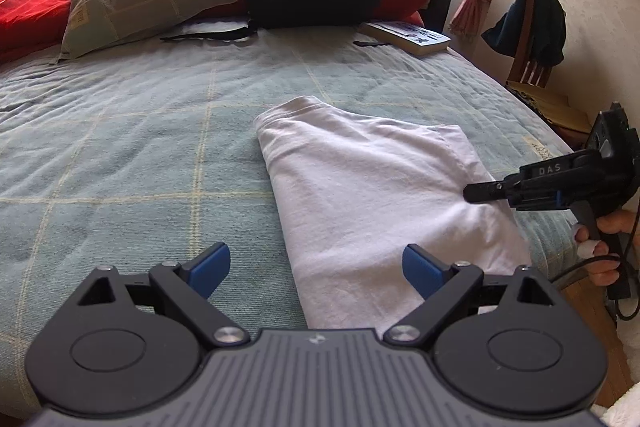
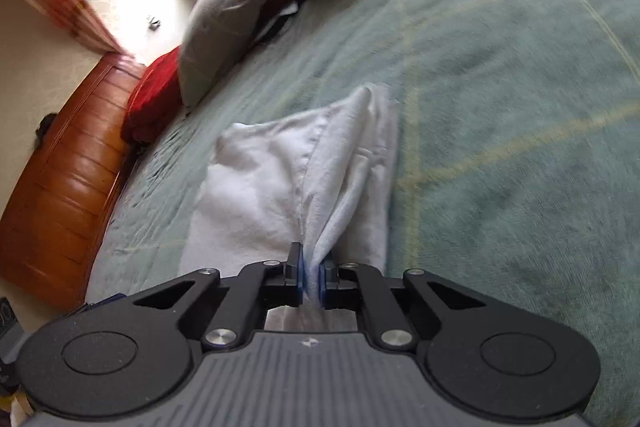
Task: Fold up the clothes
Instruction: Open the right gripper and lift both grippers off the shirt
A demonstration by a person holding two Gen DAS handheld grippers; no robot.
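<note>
Left claw [image 1: 316, 273] sits low over the near edge of the bed [image 1: 140, 131], blue pads spread wide w/ nothing between them: released. It points down at a slant toward the bed's far edge, level across, not rolled. Just ahead & slightly right of it lies the white garment [image 1: 360, 195], partly folded into a long strip running from the bed's middle toward the near right corner.

Right claw [image 2: 312, 283] comes in from the bed's right edge, clenched on a bunched pleat of the garment [image 2: 280, 179]; cloth gathers into ridges right at the pads. A hand [image 1: 604, 227] grips its handle off the right edge. The claw points down at a slant, tipped to one side.

Judgement: the step looks like carrying this pinched edge over for the next fold. To do it well, keep the pinch firm, lift only enough to clear the lower layer, travel straight so edges line up, & bring the free claw in to pin or smooth the opposite side.
</note>
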